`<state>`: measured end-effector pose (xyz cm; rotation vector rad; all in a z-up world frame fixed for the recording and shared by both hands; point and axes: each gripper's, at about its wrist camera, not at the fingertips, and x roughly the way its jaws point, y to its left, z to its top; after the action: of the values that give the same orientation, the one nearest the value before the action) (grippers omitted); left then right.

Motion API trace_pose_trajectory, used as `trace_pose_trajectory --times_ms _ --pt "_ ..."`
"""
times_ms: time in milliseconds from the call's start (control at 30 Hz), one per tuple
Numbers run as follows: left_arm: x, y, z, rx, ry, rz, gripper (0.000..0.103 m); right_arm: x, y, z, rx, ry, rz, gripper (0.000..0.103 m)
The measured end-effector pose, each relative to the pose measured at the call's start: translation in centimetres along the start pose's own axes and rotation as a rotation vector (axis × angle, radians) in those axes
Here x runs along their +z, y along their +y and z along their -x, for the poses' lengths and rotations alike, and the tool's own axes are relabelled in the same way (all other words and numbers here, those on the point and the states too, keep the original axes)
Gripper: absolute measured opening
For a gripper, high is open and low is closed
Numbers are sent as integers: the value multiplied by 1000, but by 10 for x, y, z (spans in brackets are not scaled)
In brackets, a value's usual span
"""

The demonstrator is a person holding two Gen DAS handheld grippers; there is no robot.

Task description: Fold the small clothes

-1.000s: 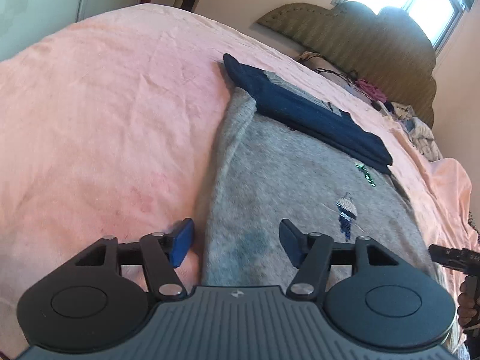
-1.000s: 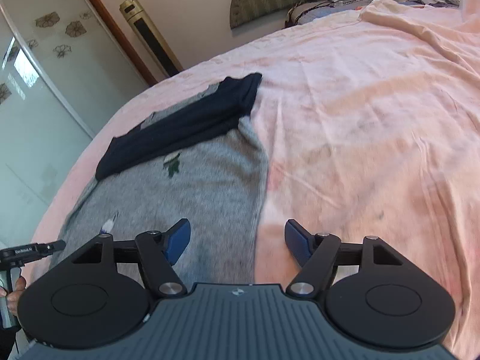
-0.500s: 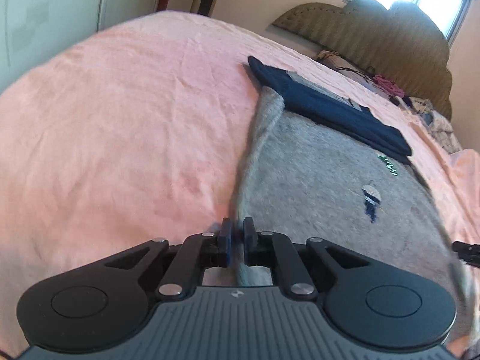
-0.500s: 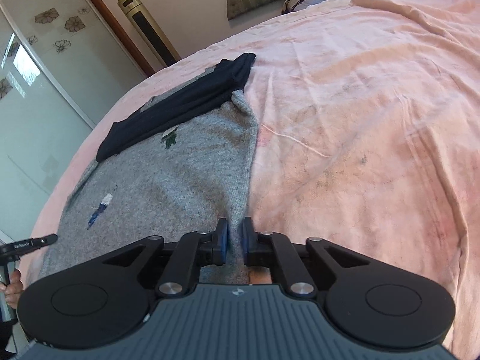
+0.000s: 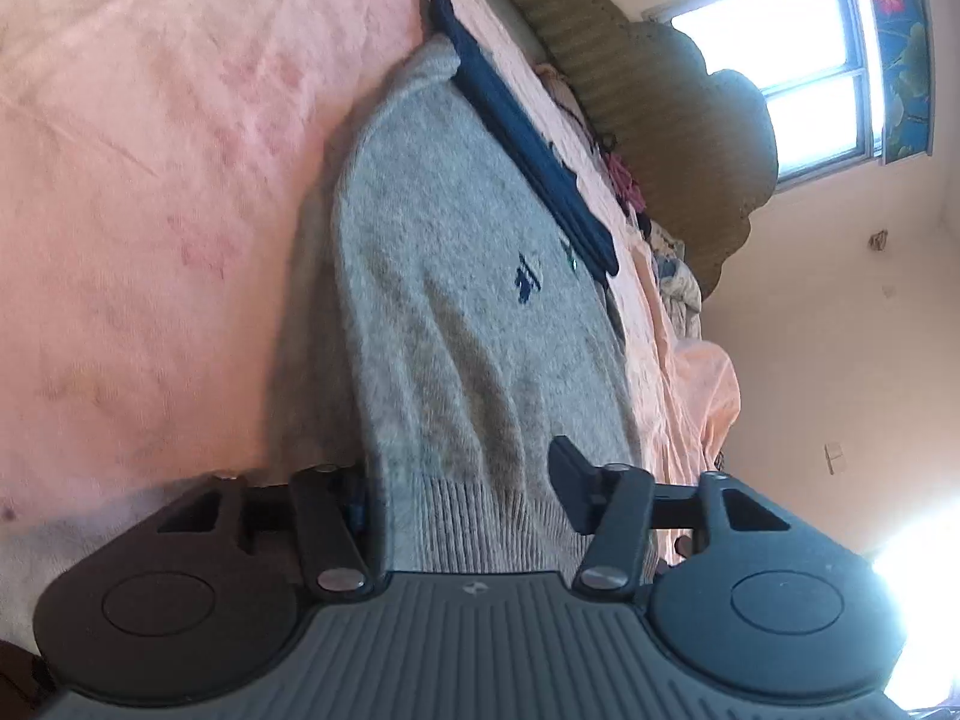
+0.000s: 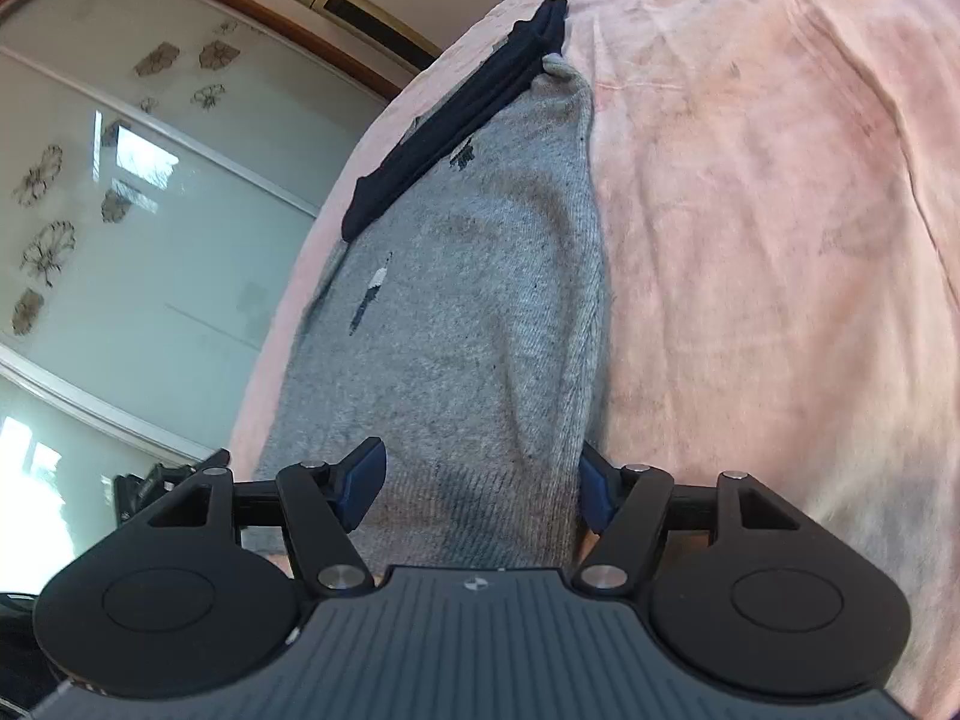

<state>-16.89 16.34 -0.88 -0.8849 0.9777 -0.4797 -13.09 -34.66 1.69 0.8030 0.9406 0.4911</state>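
A grey knitted sweater [image 5: 456,276] with a small dark blue motif lies on the pink bed sheet [image 5: 150,192]. Its dark blue sleeves [image 5: 528,138] are folded across the far end. The sweater also shows in the right wrist view [image 6: 480,312], with the blue sleeves [image 6: 456,114] at its far end. My left gripper [image 5: 462,486] is open, its fingers either side of the ribbed hem at one corner. My right gripper [image 6: 480,480] is open, its fingers either side of the hem at the other corner. The hem looks raised off the sheet in both views.
An olive padded headboard [image 5: 672,120] with loose clothes [image 5: 672,264] by it stands beyond the sweater. A window [image 5: 780,60] is above it. Glass wardrobe doors [image 6: 120,228] and a tall gold floor unit [image 6: 360,12] stand beyond the bed's edge.
Both grippers were open a second ago, shut on the hem corners half a second ago, and stand open now. Both views have tilted and the hem has risen from the sheet.
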Motion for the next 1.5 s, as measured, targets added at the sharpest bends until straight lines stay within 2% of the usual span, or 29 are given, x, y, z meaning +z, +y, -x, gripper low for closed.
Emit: trace_pose_trajectory --times_ms 167,200,267,367,467,533,600,633,667,733,767,800,833,867,900,967,1000,1033,1067,1100,1133,1200,1300,1400,1500 --pt "-10 -2 1 -5 33 -35 47 -5 2 1 24 21 -13 67" --pt "-11 -3 1 16 32 -40 32 -5 2 1 25 23 -14 67" --pt "-13 -4 -5 110 41 -72 5 -5 3 -1 19 27 -13 64" --pt "-14 -16 3 160 -27 -159 5 -4 -1 -9 -73 46 -27 11" --pt "-8 -31 25 154 -82 -244 4 -6 8 -3 -87 18 15 11" --pt "-6 -31 34 213 -86 -296 4 -7 13 12 -90 -14 42 10" --pt "-5 -16 28 265 -41 -282 4 -8 2 20 -145 -15 31 10" --pt "-7 -10 24 264 -25 -273 4 -9 -9 19 -158 -6 4 8" --pt "-10 -9 24 258 -46 -277 5 -11 -16 20 -122 -6 -26 7" --pt "-11 -9 26 234 -60 -249 10 -12 -19 18 -99 -1 -49 8" --pt "-11 -5 28 202 -60 -217 21 -13 -17 18 -88 -5 -50 16" --pt "-12 -1 30 158 -64 -186 36 -14 -16 19 -71 -5 -50 31" --pt "-12 3 30 112 -65 -153 44 -14 -14 20 -46 -4 -43 40" --pt "-11 4 31 82 -65 -127 58 -16 -8 21 -27 0 -28 55" --pt "-11 2 29 71 -66 -114 64 -16 -3 21 -23 5 -18 63" --pt "-11 -9 22 113 -66 -133 64 -15 2 17 -37 18 -17 63" --pt "-11 -15 18 137 -60 -153 61 -14 3 15 -43 22 -19 61" --pt "-11 -22 13 168 -51 -179 54 -12 4 12 -50 27 -22 59" --pt "-10 -27 9 193 -36 -200 13 -10 4 9 -64 30 -28 43" --pt "-8 -33 6 221 -17 -220 5 -8 3 7 -79 36 -35 15" --pt "-7 -38 5 224 -19 -241 5 -7 2 5 -94 46 -31 12" --pt "-3 -50 7 209 -36 -284 5 -5 6 3 -94 37 -11 12" --pt "17 -73 12 149 -75 -323 5 9 21 10 -22 -23 5 11" --pt "59 -94 11 72 -138 -323 5 44 40 12 60 -95 38 11" --pt "114 -106 -3 35 -214 -316 5 95 53 3 125 -173 69 12"
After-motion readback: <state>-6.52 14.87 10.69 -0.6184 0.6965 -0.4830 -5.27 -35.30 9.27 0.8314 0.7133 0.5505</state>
